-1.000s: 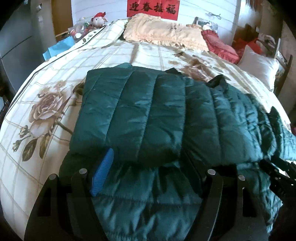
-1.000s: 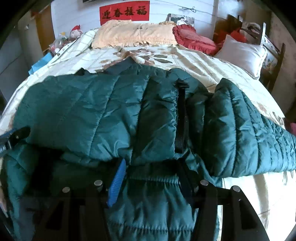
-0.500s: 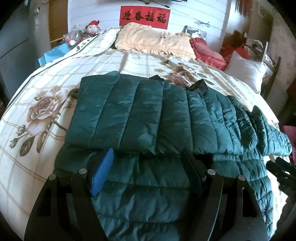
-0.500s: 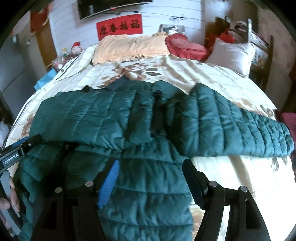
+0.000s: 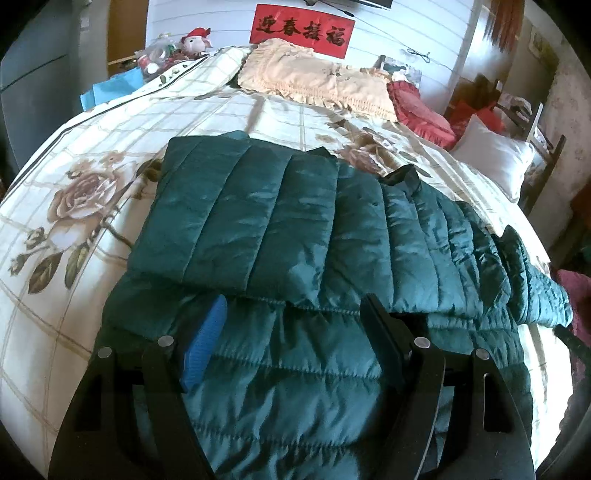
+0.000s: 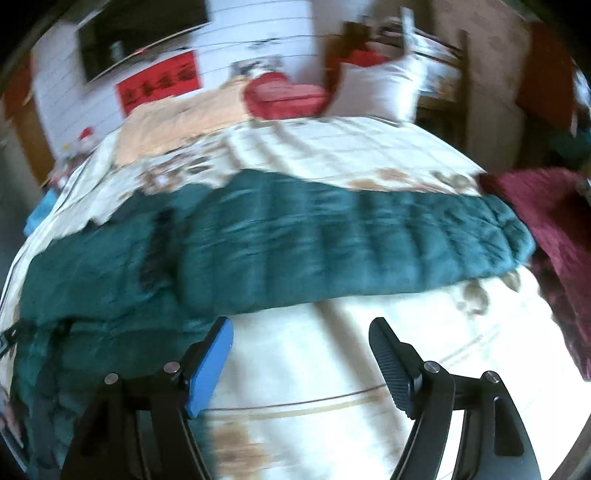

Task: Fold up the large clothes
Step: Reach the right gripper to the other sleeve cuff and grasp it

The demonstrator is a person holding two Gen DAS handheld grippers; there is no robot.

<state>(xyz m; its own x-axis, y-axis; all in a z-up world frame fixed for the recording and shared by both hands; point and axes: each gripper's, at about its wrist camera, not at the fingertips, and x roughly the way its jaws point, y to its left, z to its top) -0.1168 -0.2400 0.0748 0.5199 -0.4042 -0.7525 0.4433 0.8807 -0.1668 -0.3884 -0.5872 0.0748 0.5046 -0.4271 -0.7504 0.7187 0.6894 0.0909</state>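
Lying on the bed: a dark green quilted jacket point(image 5: 280, 229) spreads across a floral bedspread point(image 5: 74, 192), its upper half folded down over the lower half.
Left claw: the left claw point(image 5: 291, 325) sits low over the jacket's near part with its fingers spread wide, and padded fabric fills the gap between them; they do not pinch it.
Left fingers: a blue pad point(image 5: 205, 347) lines one finger and the other is plain black; both lie against the fabric just below the folded edge.
Right claw: the right claw point(image 6: 301, 350) stands wide apart and holds nothing, above bare bedspread point(image 6: 295, 369) just beside the jacket point(image 6: 295, 251).
Sleeve: one long sleeve point(image 6: 388, 240) stretches sideways across the bed toward a dark red cloth point(image 6: 554, 236) at the bed's edge.
Right view: heavily blurred, so fine detail is lost.
Head of the bed: a cream frilled pillow point(image 5: 314, 79), a red cushion point(image 5: 421, 110) and a white pillow point(image 5: 495, 162).
Wall: a red banner point(image 5: 301, 33) with black characters hangs behind the pillows.
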